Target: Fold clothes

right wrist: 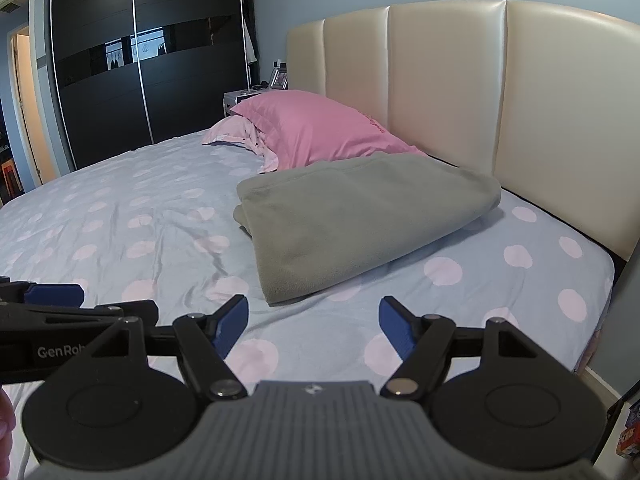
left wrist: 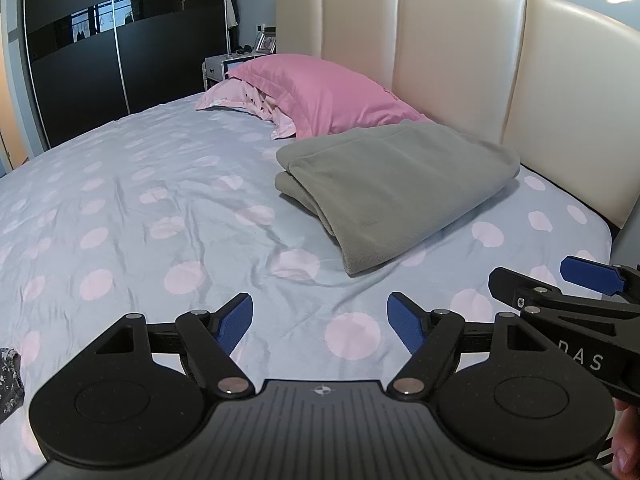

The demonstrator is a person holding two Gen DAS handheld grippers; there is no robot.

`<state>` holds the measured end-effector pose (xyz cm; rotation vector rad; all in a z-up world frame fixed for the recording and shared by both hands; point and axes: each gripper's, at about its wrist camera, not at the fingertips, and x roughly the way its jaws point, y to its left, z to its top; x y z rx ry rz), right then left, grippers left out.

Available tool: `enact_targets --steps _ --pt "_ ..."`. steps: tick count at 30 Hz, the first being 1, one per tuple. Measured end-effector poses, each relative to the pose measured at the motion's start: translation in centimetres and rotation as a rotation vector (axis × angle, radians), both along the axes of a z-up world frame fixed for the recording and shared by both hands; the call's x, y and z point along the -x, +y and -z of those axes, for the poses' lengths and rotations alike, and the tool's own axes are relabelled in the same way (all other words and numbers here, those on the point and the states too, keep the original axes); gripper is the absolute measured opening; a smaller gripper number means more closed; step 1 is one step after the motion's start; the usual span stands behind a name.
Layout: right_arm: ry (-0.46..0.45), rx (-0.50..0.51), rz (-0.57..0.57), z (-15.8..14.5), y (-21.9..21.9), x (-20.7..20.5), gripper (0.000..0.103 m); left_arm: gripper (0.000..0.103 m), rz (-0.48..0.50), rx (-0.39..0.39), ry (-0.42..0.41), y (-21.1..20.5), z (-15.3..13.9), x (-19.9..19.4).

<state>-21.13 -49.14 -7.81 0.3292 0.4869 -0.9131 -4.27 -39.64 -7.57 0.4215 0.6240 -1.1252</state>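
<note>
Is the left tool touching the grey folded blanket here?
Apart. In the left wrist view the left tool stands open over bare dotted sheet, with sheet showing between its tips and the grey blanket.

Light: soft, cool, even daylight
Glare: sheen on cream padded leather headboard [left wrist: 460,60], bright patch top right
Shadows: faint
Focus: sharp
Edges: fisheye bending, dark corners

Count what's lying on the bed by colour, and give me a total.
Pink: 2, a pink pillow on top of a paler patterned pillow
Grey: 1, a folded blanket
Dark patterned: 1, a cloth at the left view's edge, mostly cut off
Total: 4
</note>
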Motion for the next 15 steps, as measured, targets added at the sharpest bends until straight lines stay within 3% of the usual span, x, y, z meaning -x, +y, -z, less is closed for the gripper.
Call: enact_targets --steps 15 --pt "0.007 0.015 -0.016 -0.21 0.54 -0.19 0.074 0.070 0.000 0.017 -0.015 0.87 -0.19 -0.04"
